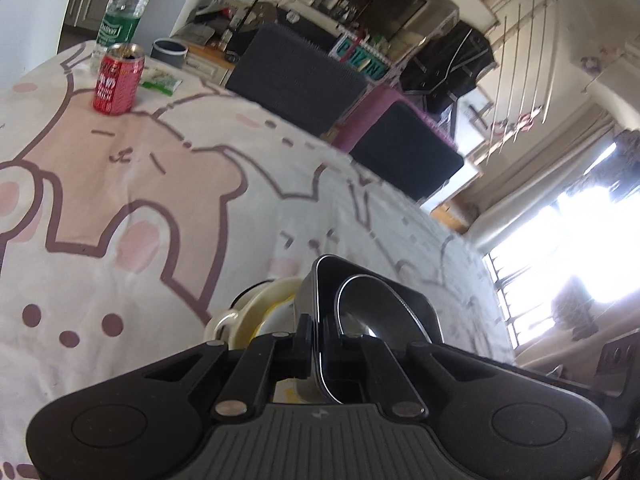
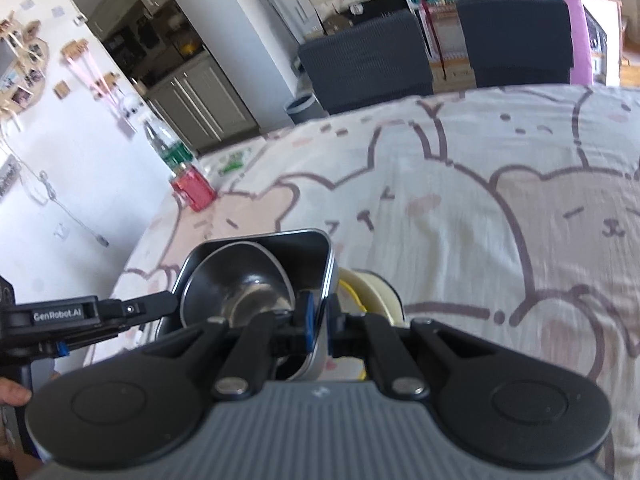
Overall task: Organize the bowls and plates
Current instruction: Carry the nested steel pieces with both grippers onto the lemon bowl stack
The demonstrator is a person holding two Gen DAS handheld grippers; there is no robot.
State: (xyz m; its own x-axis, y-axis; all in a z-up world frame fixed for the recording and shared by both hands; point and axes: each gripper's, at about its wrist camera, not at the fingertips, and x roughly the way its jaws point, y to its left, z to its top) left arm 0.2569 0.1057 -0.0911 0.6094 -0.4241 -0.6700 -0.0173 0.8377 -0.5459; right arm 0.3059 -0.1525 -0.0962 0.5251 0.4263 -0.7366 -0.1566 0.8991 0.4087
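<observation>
Both grippers, left (image 1: 320,344) and right (image 2: 320,324), clench opposite rims of the tray (image 2: 316,248), bowl (image 2: 240,280) inside, probably above a plate (image 2: 380,292). Keep it level.

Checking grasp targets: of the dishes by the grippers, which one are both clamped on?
The dark square dish with the steel bowl inside; the cream dish beside it is ungripped.
</observation>
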